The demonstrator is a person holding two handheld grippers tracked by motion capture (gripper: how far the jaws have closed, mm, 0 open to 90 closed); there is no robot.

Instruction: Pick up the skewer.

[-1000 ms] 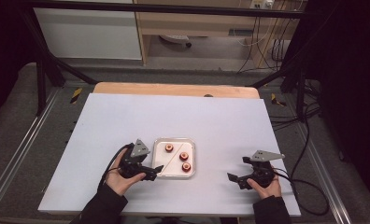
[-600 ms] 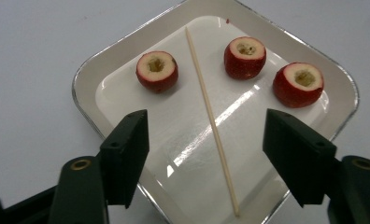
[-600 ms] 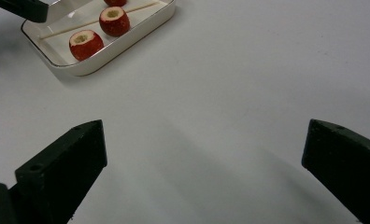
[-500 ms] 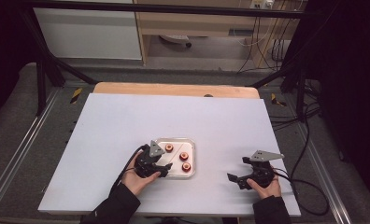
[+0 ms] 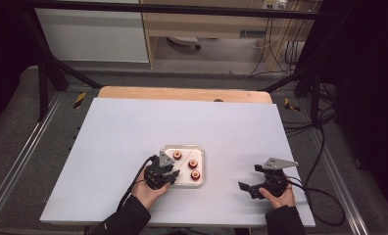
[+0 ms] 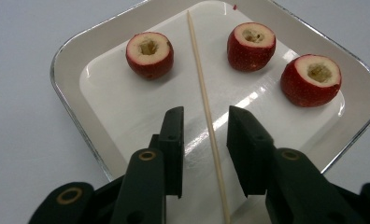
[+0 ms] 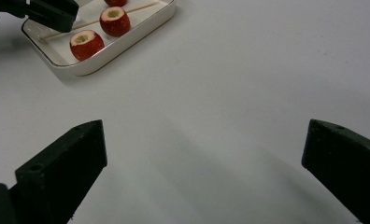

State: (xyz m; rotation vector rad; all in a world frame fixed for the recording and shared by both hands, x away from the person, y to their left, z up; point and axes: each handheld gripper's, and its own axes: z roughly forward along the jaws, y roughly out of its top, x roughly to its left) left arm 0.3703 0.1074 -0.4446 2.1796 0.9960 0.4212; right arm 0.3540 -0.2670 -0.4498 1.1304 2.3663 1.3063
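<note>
While your left gripper (image 6: 205, 135) hangs over tray (image 6: 71, 56), jaws just narrowing around skewer (image 6: 202, 79), pads not touching; skewer lies in tray between fruits (image 6: 149, 54). Your right gripper (image 7: 204, 158) right of tray, jaws wide, empty.

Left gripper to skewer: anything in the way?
Nothing visible. The skewer lies bare on the tray, already between the fingers of the left gripper, which have just been closing but don't touch it yet. The three cored fruits sit farther up the tray, clear of it.
</note>
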